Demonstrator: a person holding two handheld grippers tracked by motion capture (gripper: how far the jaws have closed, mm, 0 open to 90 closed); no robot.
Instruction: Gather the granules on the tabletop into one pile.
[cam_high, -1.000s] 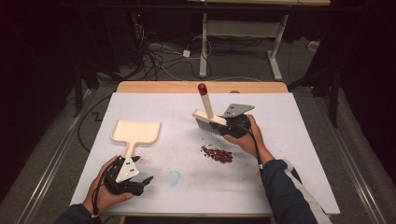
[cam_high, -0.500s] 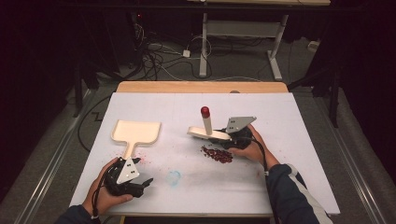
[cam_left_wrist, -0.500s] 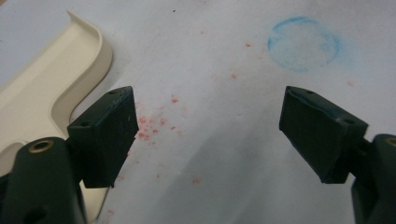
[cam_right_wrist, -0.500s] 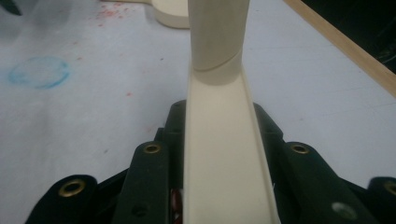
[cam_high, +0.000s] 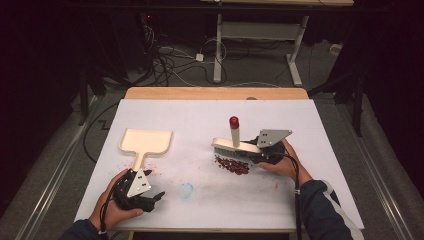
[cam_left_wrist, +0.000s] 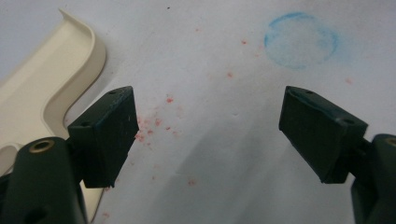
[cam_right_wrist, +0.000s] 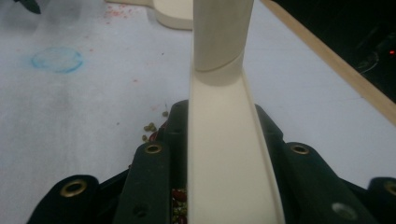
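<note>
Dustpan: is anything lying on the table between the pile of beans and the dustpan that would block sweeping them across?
Nothing visible does. Between the beans under the brush and the dustpan there is bare white table, with a flat blue ring stain nearer the person and faint red specks. The left tool rests open beside the dustpan's handle.

The right hand-held gripper (cam_high: 252, 152) grips a cream brush (cam_high: 235, 145) standing just behind scattered red beans (cam_high: 232, 165).
</note>
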